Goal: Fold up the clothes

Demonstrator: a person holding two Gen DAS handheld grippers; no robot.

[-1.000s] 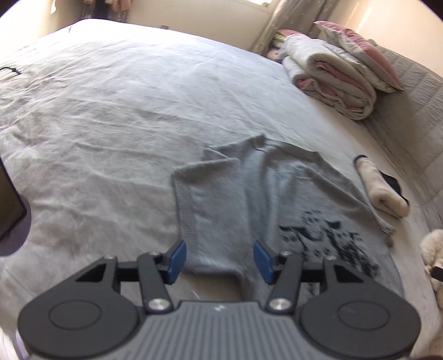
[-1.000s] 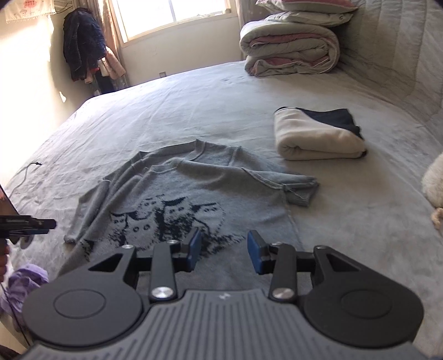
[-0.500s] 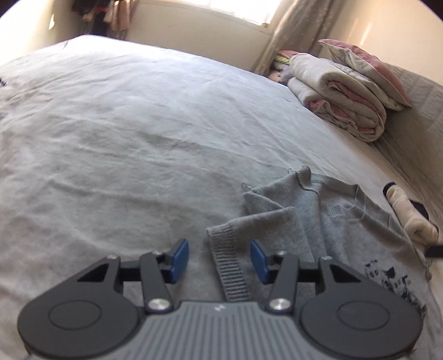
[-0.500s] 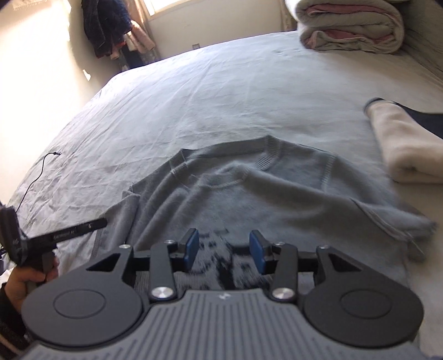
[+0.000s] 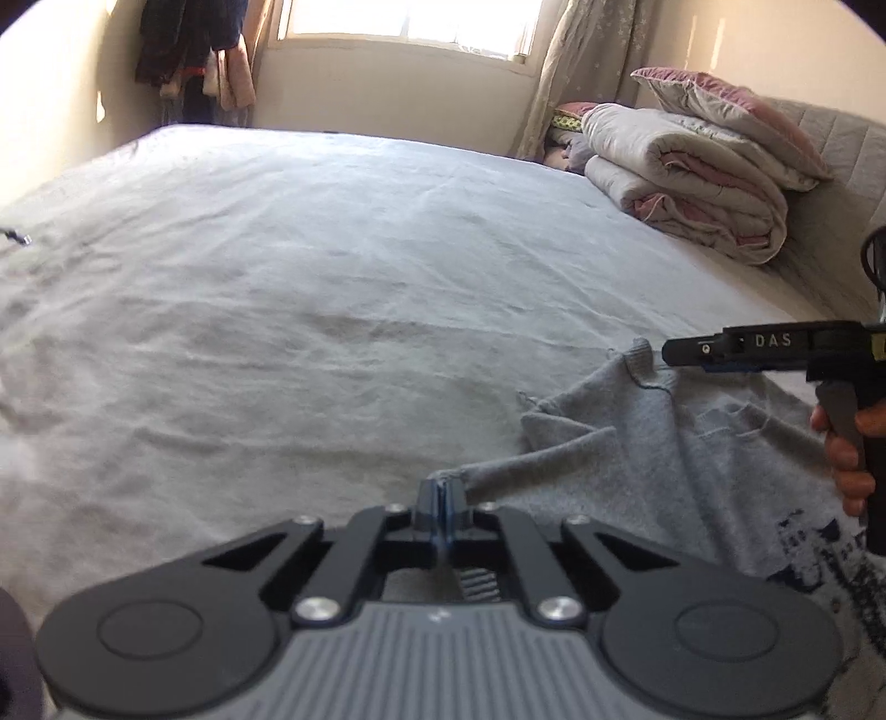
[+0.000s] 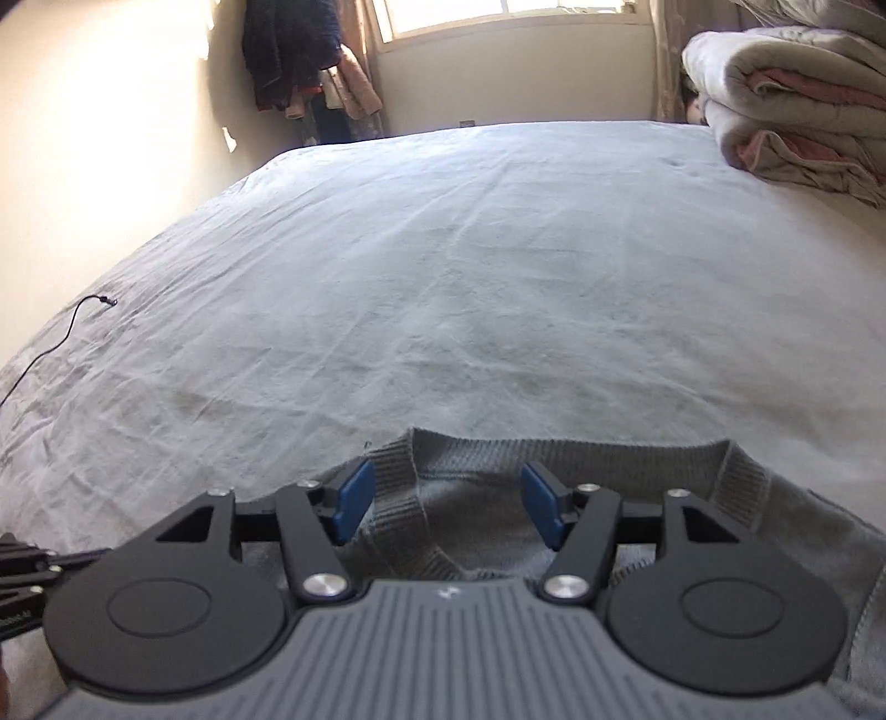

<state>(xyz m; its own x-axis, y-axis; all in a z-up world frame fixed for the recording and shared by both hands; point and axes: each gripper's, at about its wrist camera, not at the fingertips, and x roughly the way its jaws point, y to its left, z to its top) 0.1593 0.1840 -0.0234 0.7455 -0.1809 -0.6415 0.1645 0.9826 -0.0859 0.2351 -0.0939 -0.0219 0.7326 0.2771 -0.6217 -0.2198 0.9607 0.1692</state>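
Pinching a sleeve tip, the left gripper hides the cuff. The right gripper gapes wide over the grey sweater's collar, low on the bed.

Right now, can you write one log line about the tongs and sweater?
left tongs: shut on grey sweater sleeve cuff | right tongs: open at collar | bed sheet: underneath

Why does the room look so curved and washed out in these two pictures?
Left wrist view: the fisheye bends the bed and the window blows out white. Right wrist view: sun glare bleaches the left wall, and the sweater collar looks soft.
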